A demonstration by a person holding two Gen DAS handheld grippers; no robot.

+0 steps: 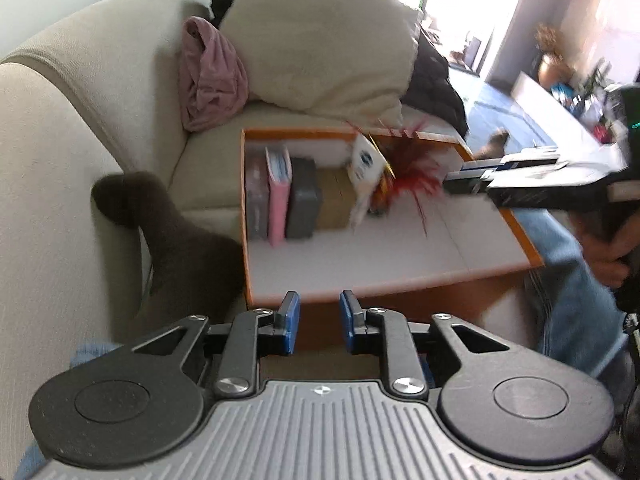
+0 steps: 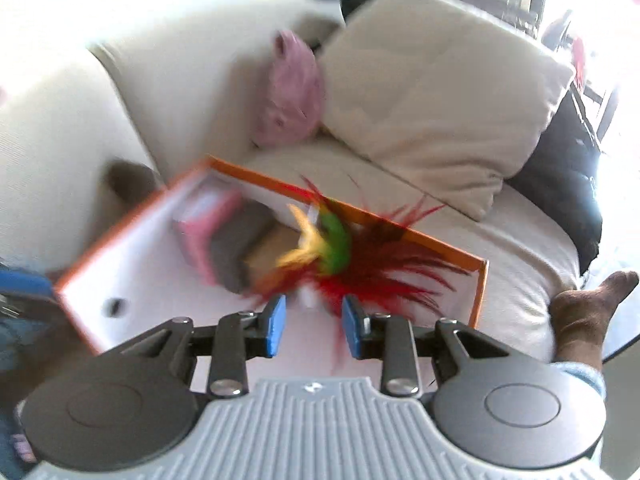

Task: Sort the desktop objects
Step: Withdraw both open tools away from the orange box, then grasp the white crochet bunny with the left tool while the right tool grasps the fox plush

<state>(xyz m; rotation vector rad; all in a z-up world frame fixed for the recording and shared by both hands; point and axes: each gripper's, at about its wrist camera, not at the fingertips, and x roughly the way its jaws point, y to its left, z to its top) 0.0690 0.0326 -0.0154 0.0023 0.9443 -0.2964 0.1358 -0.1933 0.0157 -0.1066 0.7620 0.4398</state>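
orange box (image 1: 516, 236) on sofa: grey, pink, dark cases upright at 9 o'clock wall; feather toy (image 2: 372, 264) at 1 o'clock. left gripper (image 1: 319, 322) part spread, empty. right gripper (image 2: 314, 326) part spread, feathers between pads, grip unclear.

- left gripper (image 1: 319, 322) low in frame, blue pads apart, nothing between them
- orange box (image 1: 420, 294) on sofa (image 1: 100, 92)
- books (image 1: 280, 196) upright at box's left end
- red feather toy (image 1: 414, 172) blurred, beside right gripper (image 1: 466, 184)

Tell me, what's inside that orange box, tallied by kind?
Upright cases, standing in a row (grey, pink, dark grey): 3
Brown block: 1
Feather toy, red, green and yellow: 1
White card tag: 1
Total: 6
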